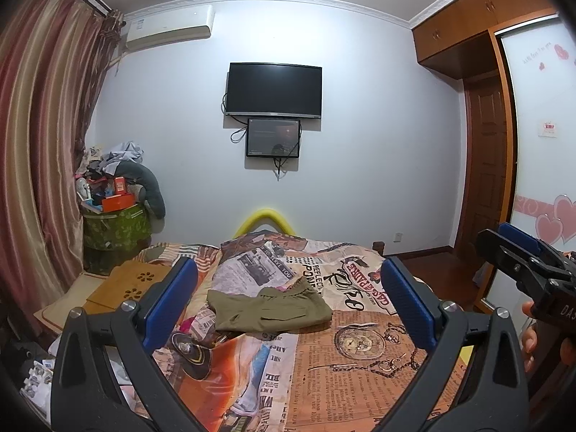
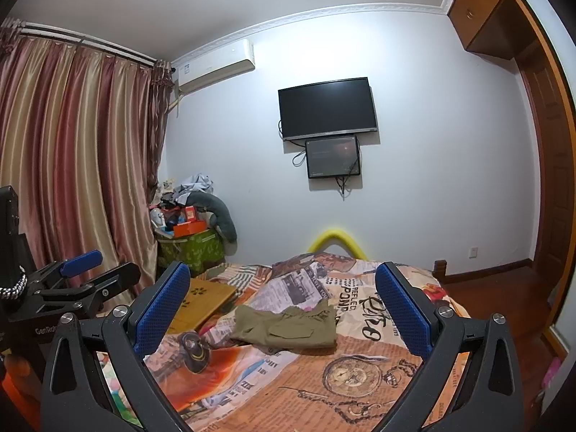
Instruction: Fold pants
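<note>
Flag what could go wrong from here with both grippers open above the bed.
The olive pants lie bunched on a wrinkled printed bedspread, so the left gripper or right gripper might pinch bedding along with cloth. The layers overlap, so a grab may catch only one and undo the fold.

One pair of pants (image 1: 268, 306), two grippers (both spread wide), two wall screens (image 1: 274, 88).

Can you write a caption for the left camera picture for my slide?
Open left claw hovers over green pants lying folded on a newspaper-print bed.
</note>
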A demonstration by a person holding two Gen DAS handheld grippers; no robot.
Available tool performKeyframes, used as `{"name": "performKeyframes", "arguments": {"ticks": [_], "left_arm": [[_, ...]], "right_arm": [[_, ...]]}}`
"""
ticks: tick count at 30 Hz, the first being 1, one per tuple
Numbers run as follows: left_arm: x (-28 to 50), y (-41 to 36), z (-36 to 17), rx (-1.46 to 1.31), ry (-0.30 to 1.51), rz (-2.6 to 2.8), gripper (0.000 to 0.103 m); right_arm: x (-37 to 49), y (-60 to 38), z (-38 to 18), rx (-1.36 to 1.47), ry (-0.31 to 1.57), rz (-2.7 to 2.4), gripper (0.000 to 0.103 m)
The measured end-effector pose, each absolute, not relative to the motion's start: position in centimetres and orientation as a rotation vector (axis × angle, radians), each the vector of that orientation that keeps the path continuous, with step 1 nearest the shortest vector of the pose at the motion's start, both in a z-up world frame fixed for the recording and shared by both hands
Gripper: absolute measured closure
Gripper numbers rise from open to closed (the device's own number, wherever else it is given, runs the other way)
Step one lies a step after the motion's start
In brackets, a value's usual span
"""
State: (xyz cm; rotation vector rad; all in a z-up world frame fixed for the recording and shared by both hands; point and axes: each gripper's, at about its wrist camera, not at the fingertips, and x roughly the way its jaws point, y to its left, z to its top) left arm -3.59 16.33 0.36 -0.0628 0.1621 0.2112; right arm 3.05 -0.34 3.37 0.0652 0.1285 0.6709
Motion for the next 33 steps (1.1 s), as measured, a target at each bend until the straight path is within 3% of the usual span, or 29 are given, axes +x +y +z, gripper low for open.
{"name": "performKeyframes", "arguments": {"ticks": [33], "left_arm": [[-2.87, 16.36, 0.19, -0.043, 0.189, 0.170, 0.000]], "right_arm": [[3.39, -0.45, 3.04, 0.075, 0.139, 0.662, 0.001]]}}
